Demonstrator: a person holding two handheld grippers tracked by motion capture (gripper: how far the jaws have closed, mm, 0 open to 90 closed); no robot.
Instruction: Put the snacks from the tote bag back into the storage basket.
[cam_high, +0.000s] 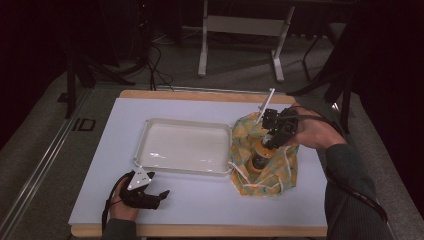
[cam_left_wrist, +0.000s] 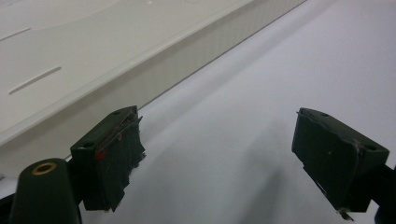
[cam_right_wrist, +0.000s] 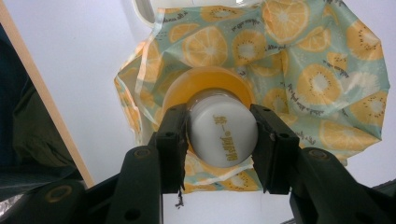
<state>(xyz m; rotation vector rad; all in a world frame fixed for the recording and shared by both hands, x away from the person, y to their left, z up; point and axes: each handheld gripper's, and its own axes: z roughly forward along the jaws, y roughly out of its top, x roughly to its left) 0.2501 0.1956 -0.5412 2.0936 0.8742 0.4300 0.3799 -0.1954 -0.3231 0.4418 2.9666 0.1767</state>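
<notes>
Because the fruit-print bag wrapped around the bottle, most of the bottle's body was hidden. The right gripper squeezed its white cap from both sides, probably tightly. The left gripper rested wide open and empty near the table's front edge, beside the white tray.

The bag looks like thin, slightly shiny printed cloth, and the bottle's cap is smooth white plastic. The tray is glossy plastic; the tabletop is matt white, edged in wood.
</notes>
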